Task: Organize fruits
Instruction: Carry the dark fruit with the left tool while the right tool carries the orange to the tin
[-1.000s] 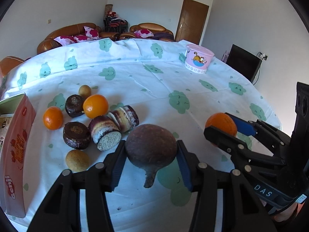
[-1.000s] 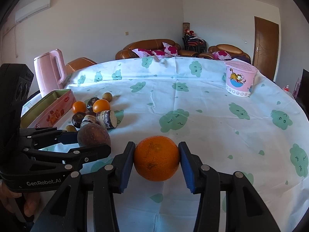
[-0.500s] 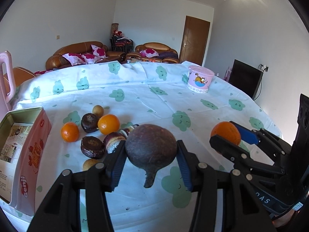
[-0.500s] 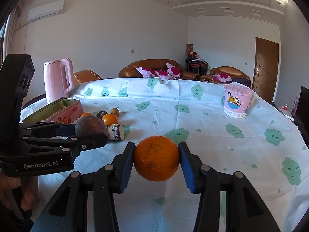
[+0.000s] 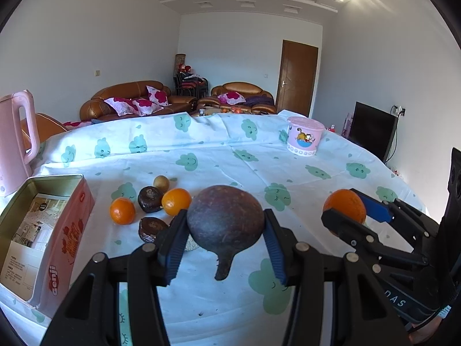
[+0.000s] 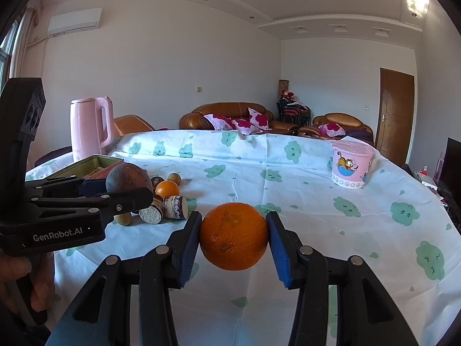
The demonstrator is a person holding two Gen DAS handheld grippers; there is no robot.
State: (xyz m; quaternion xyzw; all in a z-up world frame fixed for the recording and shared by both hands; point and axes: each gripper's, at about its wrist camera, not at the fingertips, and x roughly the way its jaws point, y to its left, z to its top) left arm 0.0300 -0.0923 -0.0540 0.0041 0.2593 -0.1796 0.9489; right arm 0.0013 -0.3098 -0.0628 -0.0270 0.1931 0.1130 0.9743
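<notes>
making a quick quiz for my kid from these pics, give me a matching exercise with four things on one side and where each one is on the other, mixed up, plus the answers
Things:
1. dark brown fruit with a stem
2. big orange
3. pink kettle
4. cartoon cat tub

Places:
A. standing alone on the cloth at the far right of the table
B. clamped in the right gripper
C. behind the open tin, at the table's left edge
D. clamped in the left gripper

Pairs: 1-D, 2-B, 3-C, 4-A
</notes>
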